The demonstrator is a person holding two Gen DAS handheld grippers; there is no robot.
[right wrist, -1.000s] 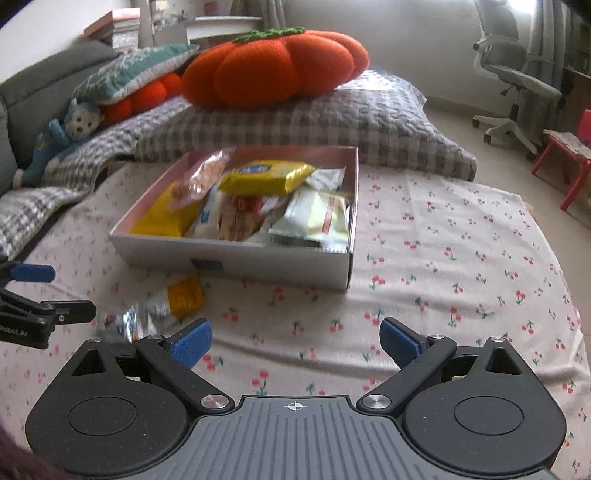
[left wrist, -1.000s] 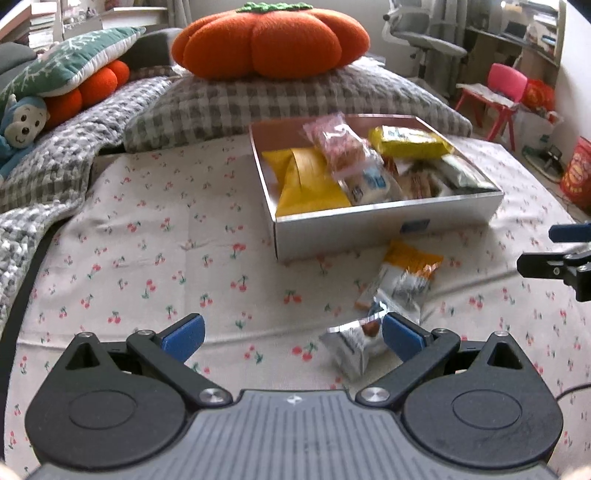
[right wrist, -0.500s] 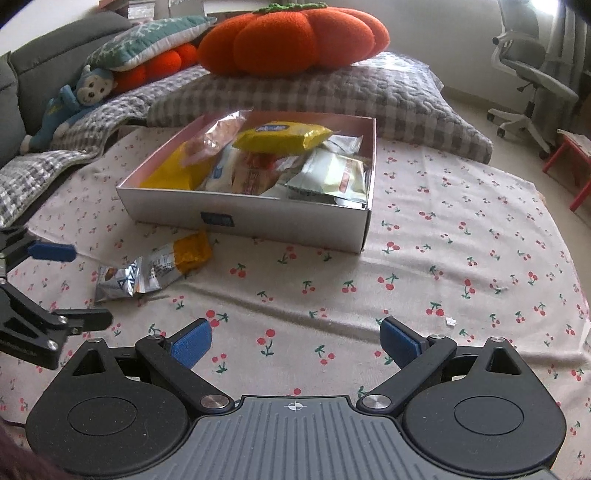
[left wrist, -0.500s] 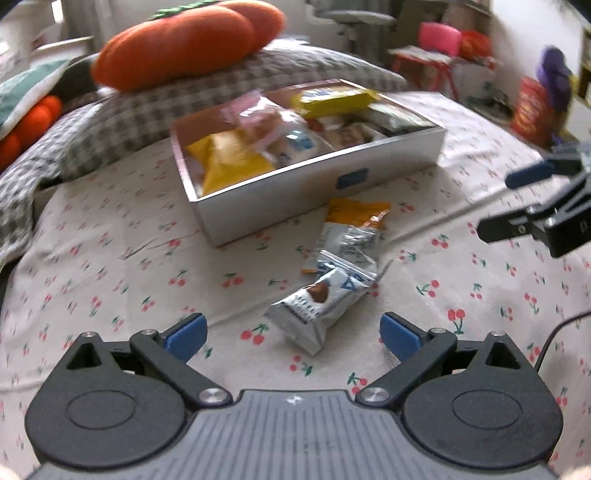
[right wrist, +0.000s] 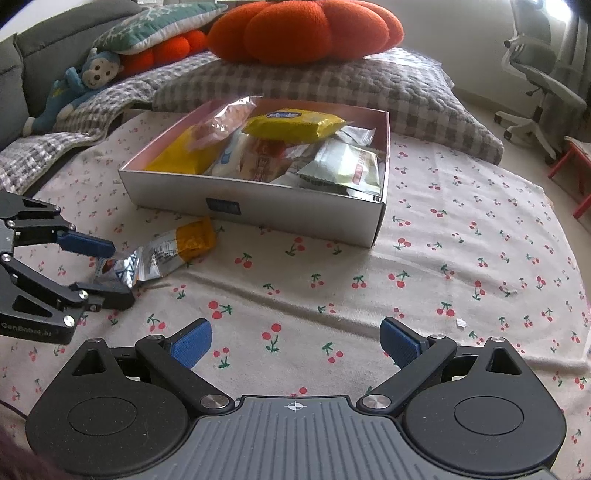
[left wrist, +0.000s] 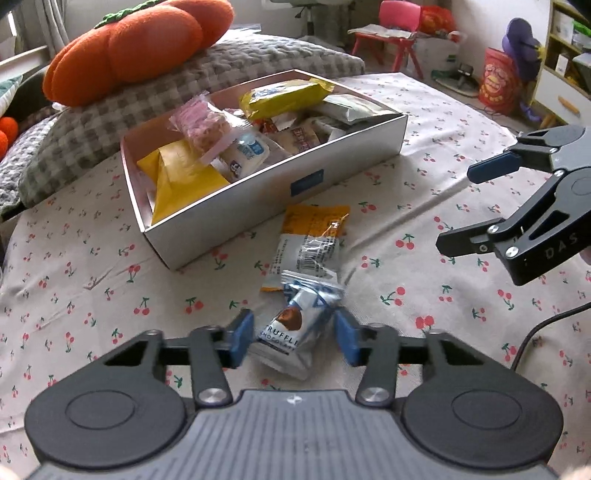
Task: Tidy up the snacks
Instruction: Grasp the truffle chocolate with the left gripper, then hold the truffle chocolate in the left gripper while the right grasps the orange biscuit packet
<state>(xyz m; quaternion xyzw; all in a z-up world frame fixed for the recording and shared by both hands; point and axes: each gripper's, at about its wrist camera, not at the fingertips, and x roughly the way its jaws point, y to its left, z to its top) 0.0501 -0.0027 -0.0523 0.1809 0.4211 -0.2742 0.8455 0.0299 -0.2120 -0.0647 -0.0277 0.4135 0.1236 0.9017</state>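
Note:
A silver truffle chocolate packet [left wrist: 295, 330] lies on the cherry-print cloth, between the blue pads of my left gripper [left wrist: 294, 336]. The jaws have narrowed around it, with a small gap on each side. An orange and silver snack packet [left wrist: 312, 242] lies just beyond it, in front of the white snack box [left wrist: 258, 206], which holds several packets. In the right wrist view the left gripper [right wrist: 105, 271] straddles the silver packet [right wrist: 118, 269]. My right gripper [right wrist: 295, 341] is open and empty above bare cloth, well in front of the box [right wrist: 295, 210].
A grey checked cushion [right wrist: 332, 81] with an orange pumpkin pillow [right wrist: 306, 26] lies behind the box. A blue monkey toy [right wrist: 85, 81] sits at the far left. An office chair [right wrist: 535, 70] and a red child's chair [left wrist: 388, 33] stand off the bed.
My left gripper has moved forward and down onto the silver packet and its jaws have narrowed around it. My right gripper has stayed open and shifted a little back.

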